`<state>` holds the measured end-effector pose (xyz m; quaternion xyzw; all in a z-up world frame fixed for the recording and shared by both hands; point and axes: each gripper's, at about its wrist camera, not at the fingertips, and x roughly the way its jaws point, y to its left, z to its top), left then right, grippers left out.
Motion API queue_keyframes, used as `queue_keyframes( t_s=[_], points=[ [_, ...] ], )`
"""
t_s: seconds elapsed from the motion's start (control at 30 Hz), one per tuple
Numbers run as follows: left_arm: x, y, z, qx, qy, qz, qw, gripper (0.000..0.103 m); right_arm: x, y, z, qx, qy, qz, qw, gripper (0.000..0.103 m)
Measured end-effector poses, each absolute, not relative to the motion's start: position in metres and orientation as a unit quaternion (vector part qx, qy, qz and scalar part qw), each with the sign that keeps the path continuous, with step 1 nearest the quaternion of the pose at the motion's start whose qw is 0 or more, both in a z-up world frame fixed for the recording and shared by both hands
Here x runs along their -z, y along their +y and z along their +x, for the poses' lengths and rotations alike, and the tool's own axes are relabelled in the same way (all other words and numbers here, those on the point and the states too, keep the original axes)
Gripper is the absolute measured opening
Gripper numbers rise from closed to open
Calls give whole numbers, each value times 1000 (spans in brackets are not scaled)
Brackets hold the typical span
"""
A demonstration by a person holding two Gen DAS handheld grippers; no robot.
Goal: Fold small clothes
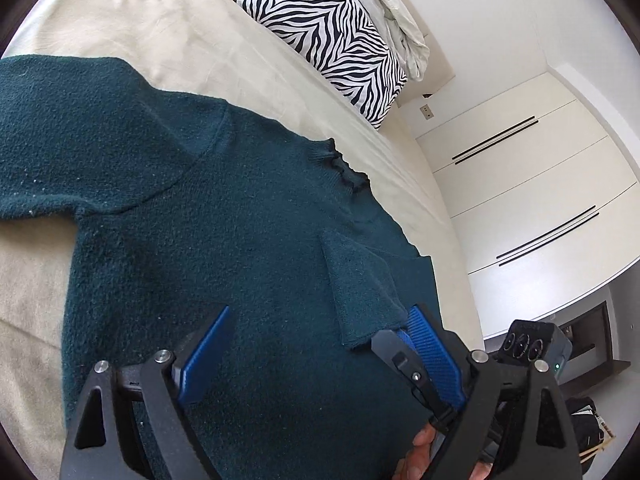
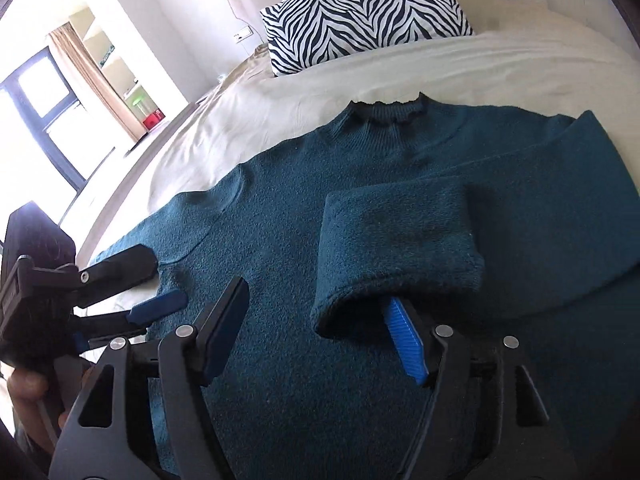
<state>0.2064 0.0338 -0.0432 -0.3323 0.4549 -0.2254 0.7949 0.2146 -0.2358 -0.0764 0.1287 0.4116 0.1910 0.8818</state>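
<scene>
Sweater (image 1: 224, 240): dark teal knit, lying flat across the bed, its frilled collar (image 2: 386, 110) pointing toward the pillow.
Right sleeve (image 2: 396, 248): folded inward over the chest, with its cuff end resting on the body of the sweater.
Left sleeve (image 1: 80, 136): stretched out sideways over the sheet, not folded.
Left claw (image 1: 316, 344): spread wide, hovering low over the lower body of the sweater and holding nothing. In the right wrist view it sits at the sweater's left edge, near the armpit (image 2: 160, 280).
Right claw (image 2: 316, 320): spread wide. One blue finger (image 2: 404, 340) is tucked just under the folded cuff and touches it; the other finger stands apart over the sweater body. It pinches nothing.
Bed (image 1: 120, 20): covered with a cream sheet, lightly wrinkled.
Pillow (image 2: 360, 16): zebra print, at the head of the bed, well apart from the sweater.
Bedding (image 1: 392, 12): pale, crumpled heap behind the pillow.
Wardrobe (image 1: 532, 184): white doors with thin dark handles, beside the bed.
Window (image 2: 44, 100): bright, with a tan curtain next to it.
</scene>
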Motion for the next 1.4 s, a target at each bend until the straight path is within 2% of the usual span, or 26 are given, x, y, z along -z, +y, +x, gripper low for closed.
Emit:
queue_keyframes(
  t_s=[0.13,0.17,0.2,0.3,0.47,0.67,0.9,1.2,1.27,1.3,1.4],
  points=[
    [43,14,210,222,461,-317,798,90,64,-263,192,-207,370,137,895,67],
    [41,10,209,221,461,-307,802,90,67,-279,195,-202,367,171,892,68],
    [39,4,208,221,462,-298,806,90,73,-295,201,-186,379,209,882,74],
    [39,-3,201,218,463,-285,810,90,105,-335,220,-163,434,339,819,75],
    [40,7,187,210,455,-297,813,90,115,-353,232,-185,407,436,781,76],
    [41,36,172,199,446,-292,822,91,100,-329,265,-179,416,438,777,76],
    [53,75,176,172,442,-337,813,92,62,-248,273,-285,426,376,772,76],
    [57,43,206,171,469,-297,814,93,85,-332,225,-215,403,428,780,76],
    [55,30,218,165,477,-260,823,84,97,-360,213,-194,396,451,776,76],
    [56,24,224,163,485,-248,823,68,102,-373,209,-186,391,465,772,76],
    [62,11,236,156,509,-209,820,60,115,-406,198,-168,374,507,758,76]
  ],
)
